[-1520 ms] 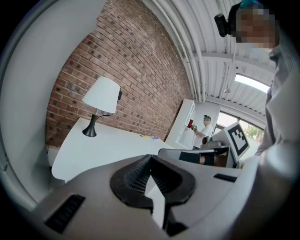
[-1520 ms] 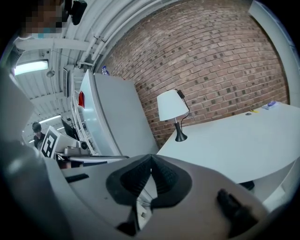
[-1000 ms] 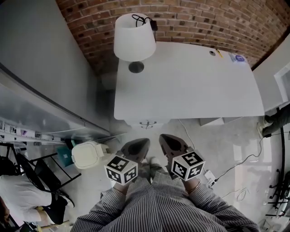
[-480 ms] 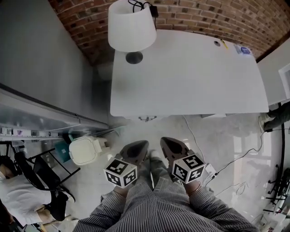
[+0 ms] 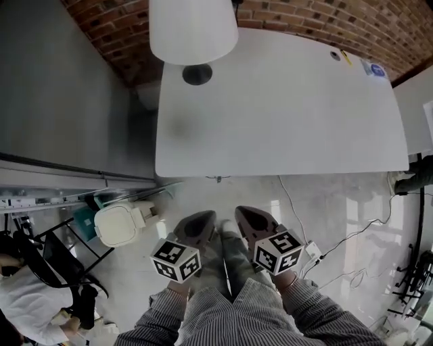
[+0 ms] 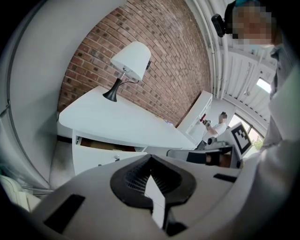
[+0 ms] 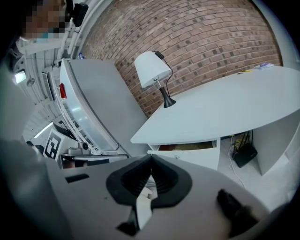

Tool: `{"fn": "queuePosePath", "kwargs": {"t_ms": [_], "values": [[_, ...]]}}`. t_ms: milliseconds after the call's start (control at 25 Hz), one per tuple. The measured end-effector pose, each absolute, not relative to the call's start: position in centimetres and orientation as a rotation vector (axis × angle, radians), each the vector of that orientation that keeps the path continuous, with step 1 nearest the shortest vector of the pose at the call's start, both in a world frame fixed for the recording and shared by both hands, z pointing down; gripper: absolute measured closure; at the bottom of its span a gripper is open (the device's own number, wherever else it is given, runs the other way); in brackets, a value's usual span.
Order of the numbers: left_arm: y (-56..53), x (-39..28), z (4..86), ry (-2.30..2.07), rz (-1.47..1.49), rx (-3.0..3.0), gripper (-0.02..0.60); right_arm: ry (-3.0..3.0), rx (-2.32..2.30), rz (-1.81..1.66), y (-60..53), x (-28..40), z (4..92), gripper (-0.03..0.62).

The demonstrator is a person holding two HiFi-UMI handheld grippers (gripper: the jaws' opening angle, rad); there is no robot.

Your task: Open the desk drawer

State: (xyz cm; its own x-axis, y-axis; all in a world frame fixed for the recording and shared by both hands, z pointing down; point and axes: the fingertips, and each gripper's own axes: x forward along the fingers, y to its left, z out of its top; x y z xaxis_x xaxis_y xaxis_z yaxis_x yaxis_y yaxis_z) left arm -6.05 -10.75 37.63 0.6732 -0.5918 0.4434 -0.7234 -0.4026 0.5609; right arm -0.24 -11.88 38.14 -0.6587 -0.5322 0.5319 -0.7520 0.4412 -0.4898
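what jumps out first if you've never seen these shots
The big white desk against the brick wall fills the head view, with a white-shaded lamp at its far left corner. Nearer the person, the left gripper and right gripper point toward it side by side, jaws shut and empty. The drawer sits under the desk's lamp end.

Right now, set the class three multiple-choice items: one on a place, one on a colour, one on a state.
1. Where does the lamp stand? A. floor B. desk, by the brick wall C. chair
2. The desk top's colour? A. black B. red C. white
3. The left gripper and right gripper are: A. both shut, empty B. both wide open C. both gripping the lamp
Answers: B, its base sits on the desk; C, the top is plain white; A, each gripper's jaws meet with nothing between.
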Motion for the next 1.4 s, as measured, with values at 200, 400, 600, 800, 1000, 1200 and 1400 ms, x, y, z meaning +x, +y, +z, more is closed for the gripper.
{"fn": "queuePosePath", "kwargs": {"t_ms": [200, 400, 600, 800, 1000, 1200, 1400], "values": [[-11.7, -6.8, 40.7, -1.01, 0.249, 2.11, 0.574, -2.38, 1.075, 1.065, -12.7, -0.4, 40.9, 0.578], [-11.9, -7.4, 43.9, -1.019, 0.243, 2.071, 0.574, -2.361, 1.03, 1.107, -12.5, -1.1, 44.2, 0.579], [-11.5, -7.8, 46.7, -1.036, 0.221, 2.029, 0.574, -2.342, 1.04, 1.141, -12.4, -1.3, 47.4, 0.579], [-11.3, -7.4, 49.8, -1.024, 0.2, 1.997, 0.574, -2.33, 1.071, 1.18, -12.7, -1.7, 50.1, 0.579], [-11.8, -6.5, 51.7, -1.011, 0.148, 1.963, 0.574, -2.315, 1.098, 1.234, -12.4, -1.7, 51.7, 0.579], [-12.6, -6.0, 53.3, -1.016, 0.136, 1.95, 0.574, -2.287, 1.14, 1.288, -12.3, -1.0, 53.5, 0.579], [-13.6, -6.6, 54.6, -1.036, 0.071, 1.901, 0.574, -2.272, 1.161, 1.311, -12.9, -0.9, 55.2, 0.577]]}}
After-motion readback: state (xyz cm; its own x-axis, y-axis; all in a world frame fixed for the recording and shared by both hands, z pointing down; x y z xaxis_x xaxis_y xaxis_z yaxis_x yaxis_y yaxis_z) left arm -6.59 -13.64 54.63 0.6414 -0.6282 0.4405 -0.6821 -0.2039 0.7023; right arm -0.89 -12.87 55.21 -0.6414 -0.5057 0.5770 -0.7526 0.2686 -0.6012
